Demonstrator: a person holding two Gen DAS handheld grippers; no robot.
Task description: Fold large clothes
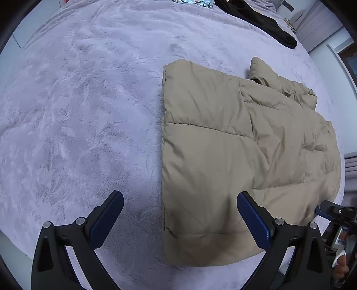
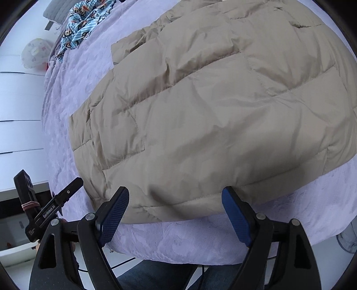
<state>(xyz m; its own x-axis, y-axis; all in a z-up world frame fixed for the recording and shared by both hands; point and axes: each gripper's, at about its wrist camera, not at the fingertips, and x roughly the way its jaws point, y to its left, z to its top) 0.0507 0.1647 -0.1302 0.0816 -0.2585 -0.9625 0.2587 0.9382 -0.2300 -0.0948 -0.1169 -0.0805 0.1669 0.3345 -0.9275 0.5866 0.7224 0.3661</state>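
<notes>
1. My left gripper (image 1: 180, 200) hangs nearest the lens, blue pads (image 1: 254, 220) spread wide and clamping nothing; one finger hovers over the near corner of the beige puffer jacket (image 1: 223, 138), the other over bare blanket beside the jacket's folded edge.

2. My right gripper (image 2: 175, 196) likewise stands wide, nothing between its pads; both fingers (image 2: 113, 214) sit at the jacket's near hem, whether they touch the fabric I cannot tell.

3. The jacket (image 2: 200, 107) lies flat on the lilac fleece blanket (image 1: 78, 111) covering the bed, folded lengthwise into a long quilted panel; a sleeve or collar end (image 1: 263, 71) pokes up at the jacket's far end.

4. Beyond the jacket's far end, a black garment (image 1: 263, 20) lies on the blanket near the bed's far edge; a blue striped cloth with cartoon faces (image 2: 84, 24) is bunched up well apart from the jacket, at the blanket's far side.

5. In the right wrist view my other gripper's black body (image 2: 51, 212) shows just off the jacket's near left corner; my jeans (image 2: 156, 276) show below the bed's edge, nearer than the jacket's hem.
</notes>
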